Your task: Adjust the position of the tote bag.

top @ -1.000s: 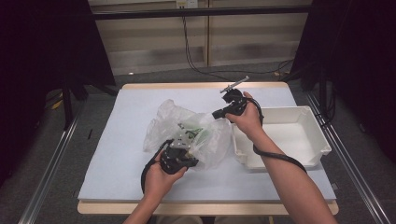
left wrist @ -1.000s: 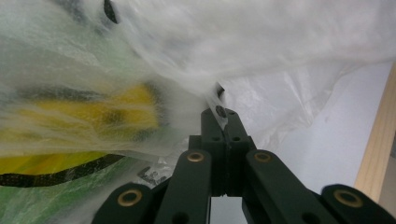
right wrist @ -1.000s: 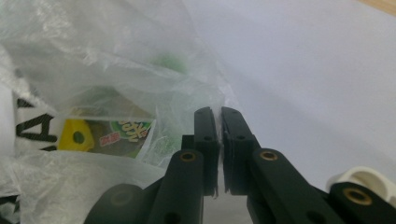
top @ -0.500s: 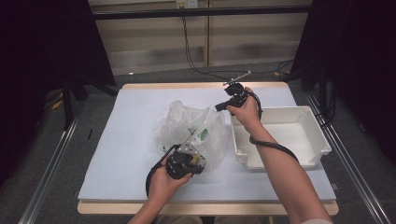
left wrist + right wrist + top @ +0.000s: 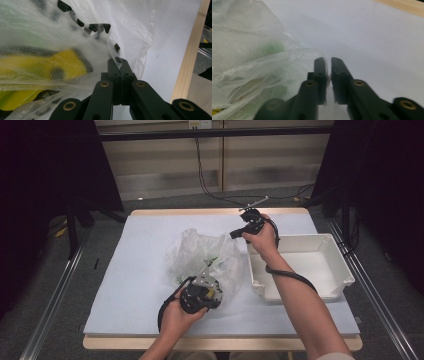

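A crumpled clear plastic bag lies mid-table with green and yellow items inside. My left gripper sits at the bag's near edge, and in the left gripper view it is shut on the film, beside a yellow item. My right gripper is held at the bag's far right corner. Its jaws have just been opening and stand a narrow gap apart. The bag's edge lies against the left jaw, not pressed.
A white tray stands on the right of the white table, close to the bag and under my right forearm. A wooden table edge runs along the right of the left gripper view. Metal rails flank the table.
The bag has bunched up and shifted right toward the tray. My right gripper moved slightly toward the far edge. My left hand edged right with the bag.
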### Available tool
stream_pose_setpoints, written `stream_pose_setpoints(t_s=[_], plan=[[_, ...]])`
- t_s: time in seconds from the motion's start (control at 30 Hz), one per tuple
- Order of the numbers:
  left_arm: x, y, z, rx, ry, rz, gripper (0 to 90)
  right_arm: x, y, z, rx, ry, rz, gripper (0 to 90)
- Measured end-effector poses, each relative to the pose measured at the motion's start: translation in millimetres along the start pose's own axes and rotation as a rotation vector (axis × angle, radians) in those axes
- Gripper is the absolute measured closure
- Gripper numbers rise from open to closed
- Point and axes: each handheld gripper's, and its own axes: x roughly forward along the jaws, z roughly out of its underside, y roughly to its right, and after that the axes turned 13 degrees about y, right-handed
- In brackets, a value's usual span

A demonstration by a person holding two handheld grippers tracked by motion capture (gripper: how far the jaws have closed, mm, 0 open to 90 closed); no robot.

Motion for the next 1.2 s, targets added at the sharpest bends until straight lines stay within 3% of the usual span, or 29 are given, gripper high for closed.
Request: stream_pose_setpoints(t_s=[0.07,0.17,0.4,0.6,0.9,1.2], plan=[[-1.0,-0.1,-1.0,-0.008,-0.001,-0.002,90.0,-2.6,-1.9,0.3,-0.009,0.001,-0.009,73.7],[-1.2,-1.5,-1.7,-0.012,0.003,-0.004,90.0,-8.3,-6.7,0.7,-0.018,0.007,-0.003,56.8],[-2.8,-2.6,-4.4,-0.007,0.009,-0.011,90.0,-27.4,-19.2,-0.4,-0.066,0.02,0.022,41.6],[-2.6,-2.2,-6.6,-0.011,0.006,-0.014,90.0,-44.0,-28.8,1.3,-0.106,0.021,0.03,38.4],[-1.3,-4.3,-6.9,-0.019,0.016,-0.027,86.6,-60.9,-49.2,4.5,-0.144,0.038,-0.025,38.1],[-9.3,-9.1,-11.1,-0.058,0.055,-0.045,69.4,-60.7,-71.0,11.0,-0.173,0.04,-0.082,38.5]])
